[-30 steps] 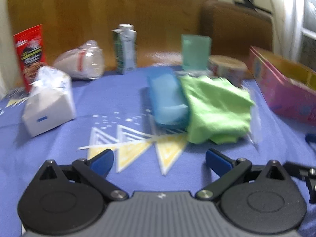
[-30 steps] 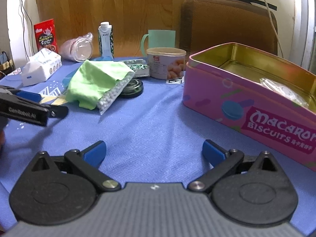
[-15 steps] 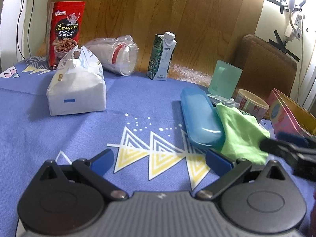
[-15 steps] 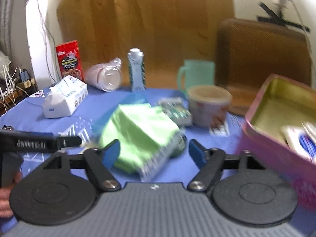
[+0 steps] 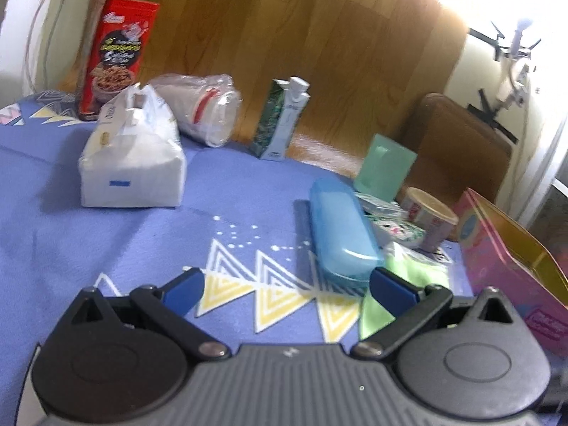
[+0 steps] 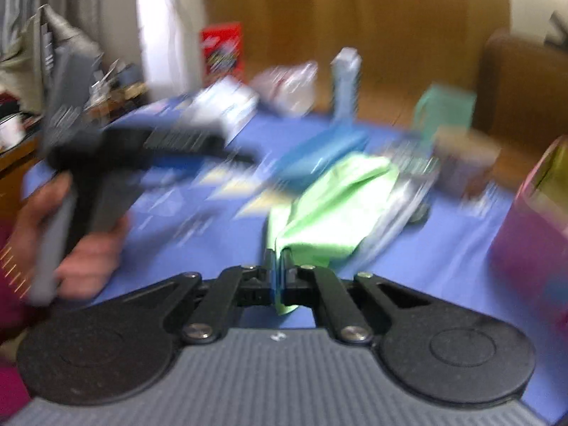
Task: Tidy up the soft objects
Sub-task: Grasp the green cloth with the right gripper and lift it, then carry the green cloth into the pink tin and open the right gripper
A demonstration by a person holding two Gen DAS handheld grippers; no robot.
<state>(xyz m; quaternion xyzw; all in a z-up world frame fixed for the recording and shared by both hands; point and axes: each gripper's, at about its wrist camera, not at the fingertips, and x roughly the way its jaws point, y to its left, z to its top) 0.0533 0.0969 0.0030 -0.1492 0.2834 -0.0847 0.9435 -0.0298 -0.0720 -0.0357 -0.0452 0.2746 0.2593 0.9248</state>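
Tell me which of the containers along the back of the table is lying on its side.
The clear plastic-wrapped cup stack lies on its side, its round end facing forward. The red snack box and the green drink carton flanking it both stand upright.

The left gripper [image 5: 285, 289] has its blue-padded fingers [image 5: 184, 289] spread wide apart, with nothing between them. The right gripper [image 6: 278, 277] has its fingers pressed together, pinching a fold of green cloth [image 6: 333, 206]. In the blurred right wrist view, the left hand [image 6: 76, 238] is wrapped around its gripper's grey handle.
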